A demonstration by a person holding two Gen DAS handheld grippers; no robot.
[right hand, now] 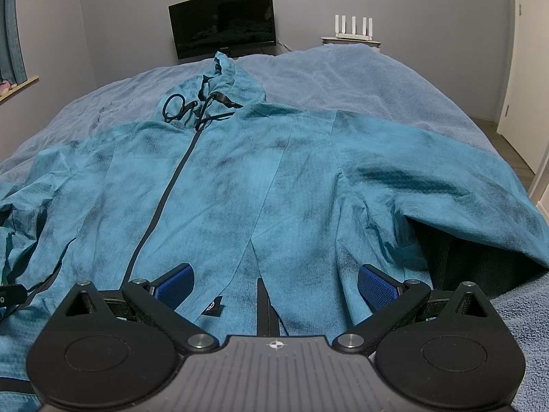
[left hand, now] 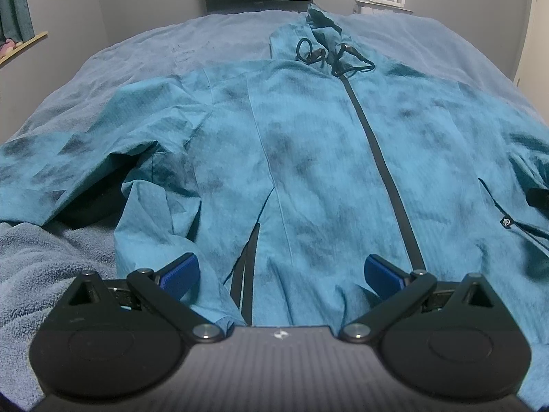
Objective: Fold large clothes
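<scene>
The jacket (left hand: 308,158) is teal, mottled with darker smoky patches, with a black zip line (left hand: 384,171) and black drawcords (right hand: 182,106). The bed cover (right hand: 343,75) is greyish blue. Each tool carries blue pads (left hand: 180,274) on black arms.

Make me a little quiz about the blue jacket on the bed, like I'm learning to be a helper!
1. True or false: the jacket lies front up with its zipper closed.
2. Which choice fits both grippers? A) shut on a sleeve B) open, holding nothing C) shut on the hood
3. Fill in: the black drawstrings lie near the ____ of the jacket.

Key
1. True. The dark zipper runs closed down the middle.
2. B. The left gripper and the right gripper are both open above the hem end, and no cloth sits between the fingers.
3. Hood, at the far end on the blanket.
</scene>
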